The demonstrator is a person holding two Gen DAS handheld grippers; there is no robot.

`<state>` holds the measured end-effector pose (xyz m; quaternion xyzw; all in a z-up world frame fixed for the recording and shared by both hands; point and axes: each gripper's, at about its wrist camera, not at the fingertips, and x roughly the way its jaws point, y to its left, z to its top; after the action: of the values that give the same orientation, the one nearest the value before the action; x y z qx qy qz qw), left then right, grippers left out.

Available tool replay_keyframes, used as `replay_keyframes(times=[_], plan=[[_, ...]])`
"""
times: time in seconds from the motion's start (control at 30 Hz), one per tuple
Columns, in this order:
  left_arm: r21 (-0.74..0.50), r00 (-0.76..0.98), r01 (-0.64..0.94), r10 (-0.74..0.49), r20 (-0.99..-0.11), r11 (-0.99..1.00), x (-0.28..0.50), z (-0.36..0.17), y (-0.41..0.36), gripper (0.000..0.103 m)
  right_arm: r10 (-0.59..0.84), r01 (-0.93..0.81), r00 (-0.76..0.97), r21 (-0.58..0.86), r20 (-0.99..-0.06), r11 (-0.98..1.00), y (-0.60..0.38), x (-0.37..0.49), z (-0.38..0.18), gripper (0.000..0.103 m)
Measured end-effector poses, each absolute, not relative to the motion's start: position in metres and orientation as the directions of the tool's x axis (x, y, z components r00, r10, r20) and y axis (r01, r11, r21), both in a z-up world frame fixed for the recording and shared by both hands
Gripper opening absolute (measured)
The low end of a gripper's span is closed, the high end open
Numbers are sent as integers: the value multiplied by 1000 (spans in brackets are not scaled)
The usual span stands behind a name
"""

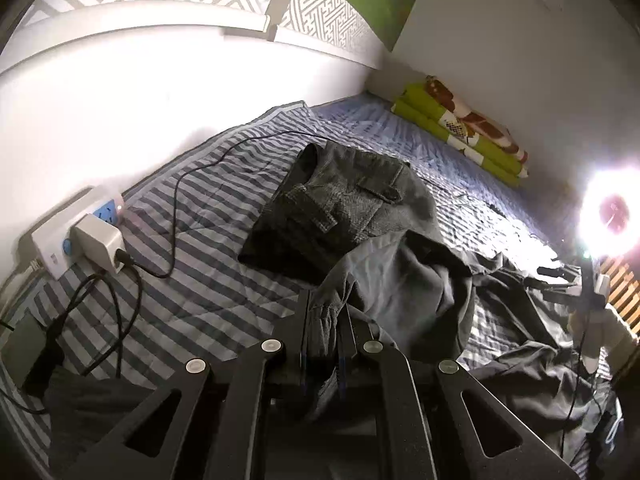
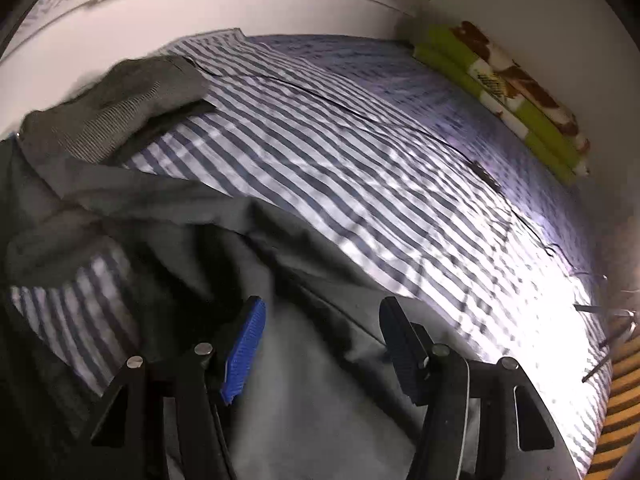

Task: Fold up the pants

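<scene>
Dark grey pants (image 1: 416,276) lie rumpled on the striped bed sheet (image 1: 208,208). My left gripper (image 1: 324,328) is shut on a bunched edge of them, and the cloth rises from the bed into its jaws. Beyond it a folded grey garment (image 1: 344,196) with flap pockets rests on the sheet. In the right wrist view the same pants (image 2: 312,392) spread under my right gripper (image 2: 320,320), which is open, its blue pads (image 2: 244,344) apart above the cloth with nothing pinched. The folded grey garment (image 2: 116,108) shows at upper left.
A white power strip (image 1: 76,232) with a charger and black cables (image 1: 132,280) lies on the bed's left side by the white wall. A folded green patterned blanket (image 1: 464,128) sits at the far corner. A bright lamp (image 1: 612,212) glares at right, beside a slatted wooden edge (image 2: 616,412).
</scene>
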<state>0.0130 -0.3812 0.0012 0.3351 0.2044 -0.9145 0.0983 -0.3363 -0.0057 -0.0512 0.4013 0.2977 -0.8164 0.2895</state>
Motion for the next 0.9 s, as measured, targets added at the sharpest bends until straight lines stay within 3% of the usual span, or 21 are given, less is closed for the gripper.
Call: replay_keyframes(times=[0.1, 0.27, 0.37, 0.73, 0.83, 0.9], plan=[[-298, -755, 314, -47, -654, -901, 10, 2, -376, 10, -187, 712, -519, -301, -834, -635, -9, -340, -62, 40], [-288, -756, 315, -55, -653, -904, 7, 3, -371, 10, -113, 679, -555, -370, -824, -633, -23, -355, -83, 36], [-278, -754, 322, -67, -654, -905, 5, 5, -371, 10, -65, 654, -557, -389, -828, -649, -23, -364, -91, 2], [-100, -767, 386, -259, -587, -917, 32, 41, -377, 10, -221, 578, -640, -272, -736, -769, 65, -329, 25, 1], [-66, -778, 358, -258, -574, -931, 45, 53, -372, 10, -258, 588, -649, -257, -716, -767, 93, -291, 63, 1], [36, -759, 310, -270, -592, -950, 55, 56, -359, 10, -273, 594, -653, -255, -707, -763, 106, -273, 78, 1]])
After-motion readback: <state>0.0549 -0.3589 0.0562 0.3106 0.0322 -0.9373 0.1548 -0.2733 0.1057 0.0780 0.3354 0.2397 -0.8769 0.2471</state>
